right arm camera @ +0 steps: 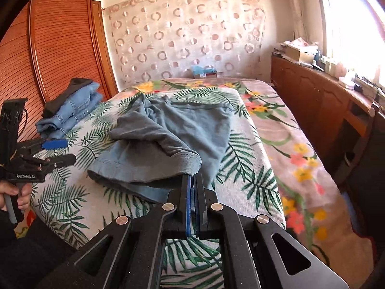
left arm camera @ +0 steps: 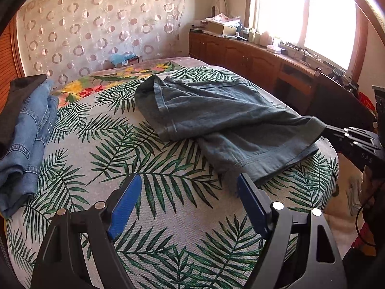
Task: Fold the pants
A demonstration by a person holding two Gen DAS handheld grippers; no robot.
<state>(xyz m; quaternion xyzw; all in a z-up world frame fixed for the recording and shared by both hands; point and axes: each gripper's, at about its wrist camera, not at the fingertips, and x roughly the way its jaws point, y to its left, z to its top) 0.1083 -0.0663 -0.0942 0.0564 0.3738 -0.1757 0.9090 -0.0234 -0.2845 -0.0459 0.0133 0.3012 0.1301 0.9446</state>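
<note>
Grey-blue pants [left arm camera: 216,118] lie on the leaf-print bed cover, one leg laid over the other; they also show in the right wrist view [right arm camera: 163,134]. My right gripper [right arm camera: 192,180] is shut on the hem of the upper leg and holds it slightly raised; it shows at the right edge of the left wrist view [left arm camera: 334,130]. My left gripper [left arm camera: 190,187] is open and empty, low over the cover just short of the lower leg's hem; it shows in the right wrist view [right arm camera: 60,151], left of the pants.
A stack of folded blue jeans [left arm camera: 26,134] with a dark garment on top lies at the bed's left side [right arm camera: 69,110]. A wooden sideboard [left arm camera: 252,55] with clutter runs under the window on the right. A wooden wardrobe [right arm camera: 60,43] stands left.
</note>
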